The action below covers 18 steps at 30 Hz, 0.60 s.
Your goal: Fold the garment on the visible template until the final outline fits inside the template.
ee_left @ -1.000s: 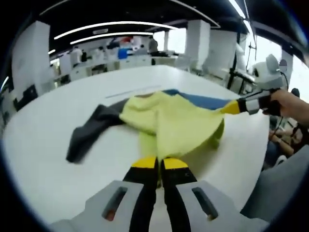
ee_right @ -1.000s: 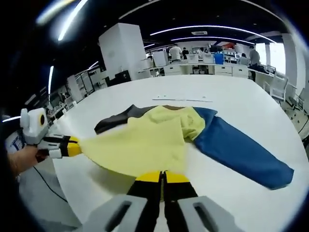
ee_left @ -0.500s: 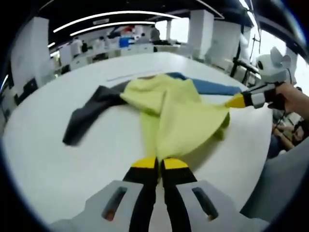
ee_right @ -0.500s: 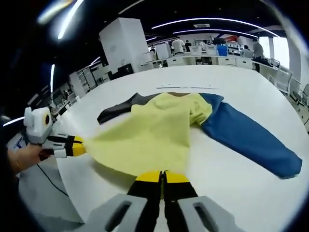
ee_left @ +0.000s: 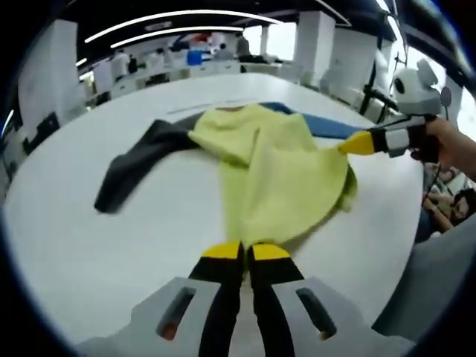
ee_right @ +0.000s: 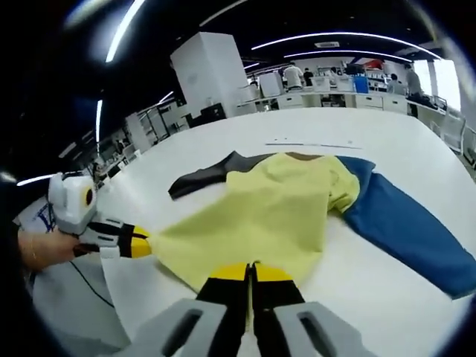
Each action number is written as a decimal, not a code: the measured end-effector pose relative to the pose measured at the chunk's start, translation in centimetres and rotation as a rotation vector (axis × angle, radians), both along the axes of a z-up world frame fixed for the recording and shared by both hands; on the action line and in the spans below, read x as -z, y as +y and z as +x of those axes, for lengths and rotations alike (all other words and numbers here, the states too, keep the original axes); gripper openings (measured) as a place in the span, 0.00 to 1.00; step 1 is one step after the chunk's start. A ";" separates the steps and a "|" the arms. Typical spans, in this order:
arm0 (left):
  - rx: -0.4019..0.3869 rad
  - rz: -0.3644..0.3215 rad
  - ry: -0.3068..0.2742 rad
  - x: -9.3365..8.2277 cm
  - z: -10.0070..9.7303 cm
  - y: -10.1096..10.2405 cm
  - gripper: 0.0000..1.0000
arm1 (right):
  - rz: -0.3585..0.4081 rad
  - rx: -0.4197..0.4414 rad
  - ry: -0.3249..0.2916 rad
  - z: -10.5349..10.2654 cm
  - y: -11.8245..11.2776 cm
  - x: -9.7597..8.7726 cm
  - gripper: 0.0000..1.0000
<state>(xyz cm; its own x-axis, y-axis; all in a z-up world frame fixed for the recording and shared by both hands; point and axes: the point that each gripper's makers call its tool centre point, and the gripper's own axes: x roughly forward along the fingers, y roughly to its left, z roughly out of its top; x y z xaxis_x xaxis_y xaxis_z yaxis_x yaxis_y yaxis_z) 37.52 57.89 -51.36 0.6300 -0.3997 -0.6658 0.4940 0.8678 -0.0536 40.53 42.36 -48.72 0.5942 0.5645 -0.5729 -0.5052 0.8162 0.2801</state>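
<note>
Right now I have the left gripper [ee_left: 245, 251] pinched on the near hem of the yellow garment [ee_left: 275, 171], lifted over the white table [ee_left: 89, 238]. My right gripper [ee_right: 251, 271] grips the hem too. Its grey sleeve [ee_left: 134, 167] trails toward 10 o'clock, the blue sleeve [ee_right: 409, 234] toward 3 o'clock in the right gripper view.

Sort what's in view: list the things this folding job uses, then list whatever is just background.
Job:
garment, yellow body, one dark sleeve, one blue sleeve
left claw, shut on the hem
right claw, shut on the hem
white table

Background:
desks and people behind
white pillar
</note>
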 end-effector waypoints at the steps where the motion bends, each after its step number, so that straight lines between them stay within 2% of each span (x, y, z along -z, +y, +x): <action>1: -0.001 0.000 0.001 0.0 0.0 0.0 0.01 | 0.002 -0.003 0.004 0.1 0.2 0.1 0.00; 9: 0.000 -0.005 0.013 0.4 0.1 0.1 0.01 | 0.012 -0.014 0.044 1.7 1.6 1.2 0.00; 18: -0.004 -0.010 0.025 1.0 0.4 0.4 0.01 | -0.029 -0.043 0.080 2.7 3.0 2.9 0.00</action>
<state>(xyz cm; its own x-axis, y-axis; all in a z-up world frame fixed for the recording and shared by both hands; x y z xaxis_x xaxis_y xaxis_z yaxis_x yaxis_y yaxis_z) 37.94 58.25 -52.34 0.6150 -0.4036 -0.6774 0.4886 0.8693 -0.0744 43.24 45.34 -51.63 0.5214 0.5705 -0.6345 -0.5165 0.8029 0.2975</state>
